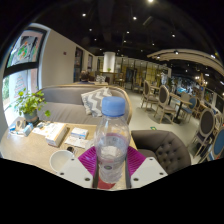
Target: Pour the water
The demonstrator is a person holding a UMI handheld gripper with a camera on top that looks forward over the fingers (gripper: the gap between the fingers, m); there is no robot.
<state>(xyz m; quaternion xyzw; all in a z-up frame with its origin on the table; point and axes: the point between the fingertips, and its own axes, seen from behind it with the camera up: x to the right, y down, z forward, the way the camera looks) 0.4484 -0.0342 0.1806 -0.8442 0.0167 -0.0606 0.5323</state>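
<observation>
Fingers of the gripper (111, 170) clench a clear plastic water bottle (112, 140) from both sides, the magenta pads (90, 158) pressing against its lower body. The bottle stands upright between them, its pale blue cap (114, 104) on top and still closed. A label wraps its middle, though the print on it is too small to read.

To the left of the bottle, a light wooden table (30, 148) stretches away. Near the left finger, a small white cup (62, 158) rests on the tabletop. Farther back on the same table lie a few box-like packs (60, 132), one beige and one with blue print, close together. At the far left end of the table a leafy green plant (30, 103) rises beside a bright window (12, 92). A framed picture (26, 48) hangs on the wall above it.

Behind the bottle runs a grey sofa (70, 98) carrying a cushion with a zigzag pattern (95, 99). To the right of the bottle, close by, sits a dark grey upholstered chair (165, 147).

Far on the right, the room opens into a dining area with several wooden chairs (165, 103) and tables under warm lamps. Small ceiling spotlights (134, 17) dot the dark ceiling overhead, and a white cylindrical lampshade (109, 62) hangs in the middle distance behind the sofa.
</observation>
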